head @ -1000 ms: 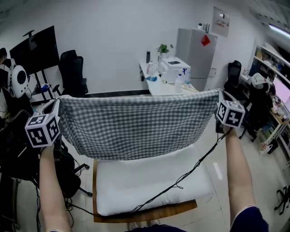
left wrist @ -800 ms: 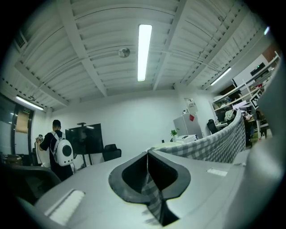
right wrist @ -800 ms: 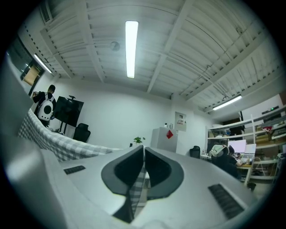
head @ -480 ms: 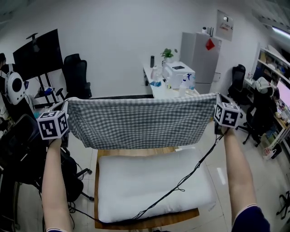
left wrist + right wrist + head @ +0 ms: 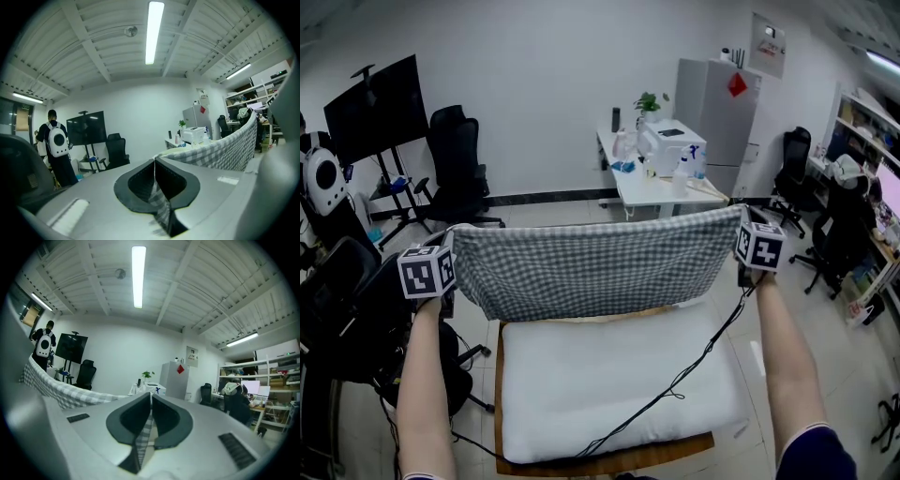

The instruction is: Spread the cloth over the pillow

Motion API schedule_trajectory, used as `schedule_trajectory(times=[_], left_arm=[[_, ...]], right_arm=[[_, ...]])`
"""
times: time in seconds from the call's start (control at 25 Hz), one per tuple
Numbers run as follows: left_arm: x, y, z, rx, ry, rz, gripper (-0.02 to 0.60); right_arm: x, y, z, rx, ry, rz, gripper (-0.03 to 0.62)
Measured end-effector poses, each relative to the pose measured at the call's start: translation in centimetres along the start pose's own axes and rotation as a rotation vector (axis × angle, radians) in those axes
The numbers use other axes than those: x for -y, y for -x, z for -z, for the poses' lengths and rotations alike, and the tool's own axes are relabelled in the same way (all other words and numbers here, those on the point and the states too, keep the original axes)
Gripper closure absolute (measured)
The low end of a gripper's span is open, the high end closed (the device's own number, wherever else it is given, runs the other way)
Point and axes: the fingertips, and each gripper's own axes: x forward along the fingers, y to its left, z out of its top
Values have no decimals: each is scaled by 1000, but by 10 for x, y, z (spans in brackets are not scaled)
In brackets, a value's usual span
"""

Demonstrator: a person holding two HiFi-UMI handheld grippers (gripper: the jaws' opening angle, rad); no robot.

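Head view: left tongs (image 5: 448,246) and right tongs (image 5: 742,221) both clamp one checked cloth (image 5: 591,267) above one pillow (image 5: 572,375).

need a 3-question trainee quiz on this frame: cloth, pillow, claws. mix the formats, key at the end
1. True or false: the checked cloth already lies spread flat over the pillow.
2. What is between the jaws of the left claw? A) nothing B) a corner of the cloth C) a pillow corner
3. Fill in: a black ___ runs from the right claw across the pillow.

Key
1. False: it hangs in the air, stretched between the two claws.
2. B
3. cable
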Motion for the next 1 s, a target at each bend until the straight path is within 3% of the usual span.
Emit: schedule_trajectory(times=[1.0], left_arm=[[54, -31, 185, -278, 92, 62, 571]], right_arm=[[-6, -10, 199, -336, 2, -38, 568]])
